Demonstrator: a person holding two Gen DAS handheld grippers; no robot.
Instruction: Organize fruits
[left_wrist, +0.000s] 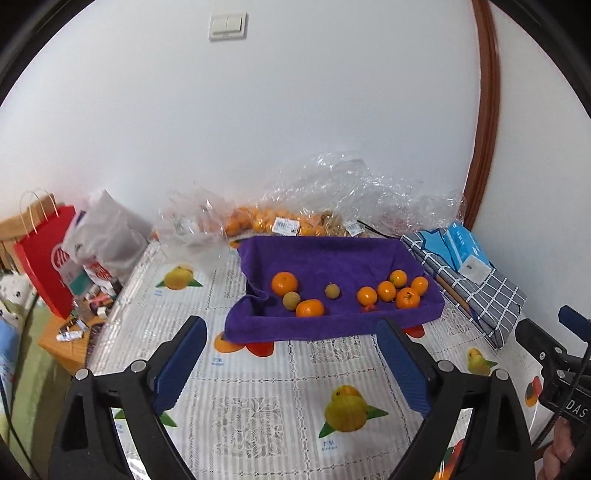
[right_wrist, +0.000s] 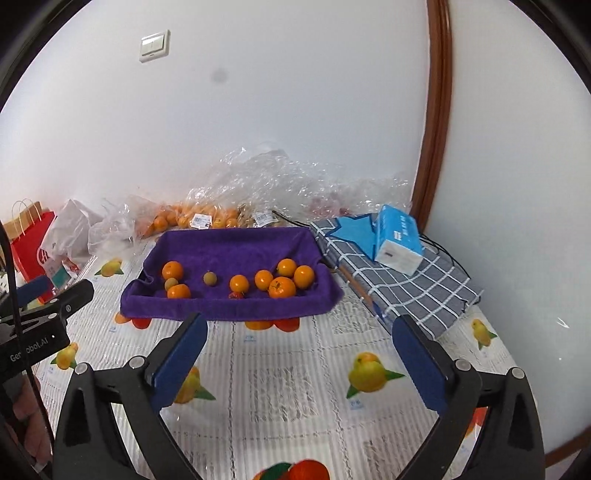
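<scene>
A purple towel-lined tray sits mid-table. It holds several oranges, such as one at the left and a cluster at the right. Two brownish longans and a small red fruit lie among them. My left gripper is open and empty, just in front of the tray. My right gripper is open and empty, in front of the tray's right half.
Clear plastic bags of oranges lie against the wall behind the tray. A checked cloth with a blue tissue pack lies to the right. A red paper bag stands at the left. The tablecloth has printed fruit.
</scene>
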